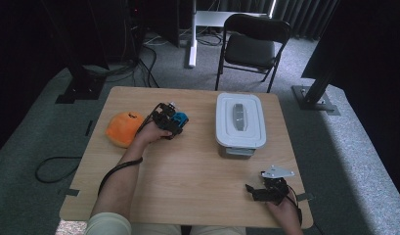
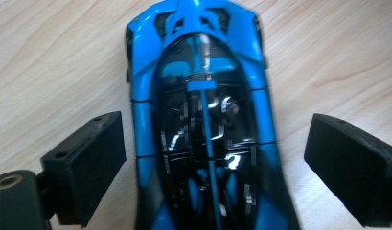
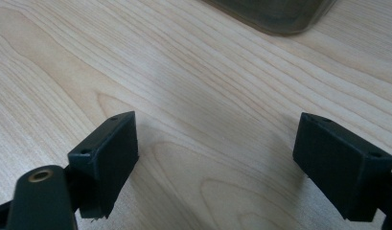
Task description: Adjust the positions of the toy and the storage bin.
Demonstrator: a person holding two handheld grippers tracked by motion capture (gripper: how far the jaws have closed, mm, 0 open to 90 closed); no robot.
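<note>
Left gripper view: blue toy car lies between the left hand-held gripper's released jaws, neither pad touching.

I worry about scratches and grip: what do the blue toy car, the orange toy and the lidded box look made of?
Blue toy car: hard glossy plastic, probably; its dark canopy shows sharp reflections. Orange toy: seemingly soft plush, with a rounded, matte, fuzzy look. Lidded box: apparently smooth plastic, with a white lid over a greyish translucent wall. The left gripper has the car between its open jaws.

Dim dark-edged overhead view; soft, slightly blurred close-ups.
</note>
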